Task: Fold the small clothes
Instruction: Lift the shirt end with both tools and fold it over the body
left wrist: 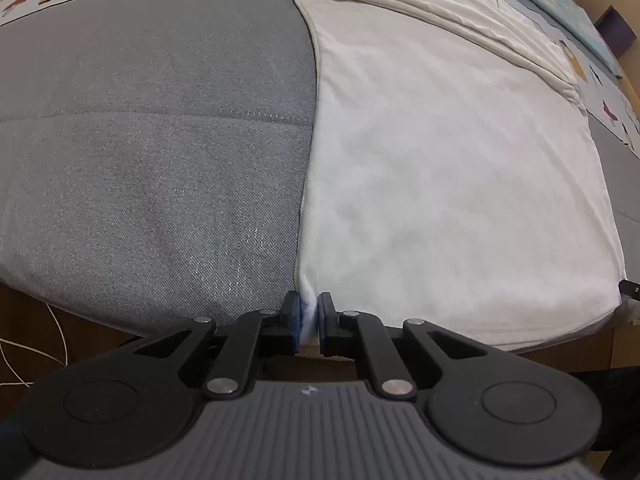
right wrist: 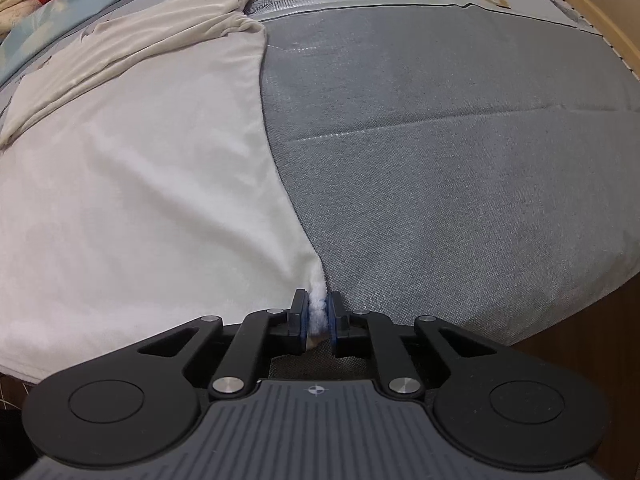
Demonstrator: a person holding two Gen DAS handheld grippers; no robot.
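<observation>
Towel (left wrist: 460, 200) lies flat on the gray mat (left wrist: 160, 140); left tool (left wrist: 308, 320) and right tool (right wrist: 319, 320) each pinch a near corner.

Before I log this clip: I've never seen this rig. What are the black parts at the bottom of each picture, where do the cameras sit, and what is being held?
There is no robot. A person holds a two-finger gripper in each hand, and a fisheye camera on each looks forward along its fingers, so the black linkages at the bottom are the gripper itself. One picture is from the left gripper, the other from the right gripper. A white garment lies spread on a grey mat, with a sleeve folded across its far end. Each gripper is shut on a near corner of the garment: the left one its left corner, the right one its right corner.
</observation>
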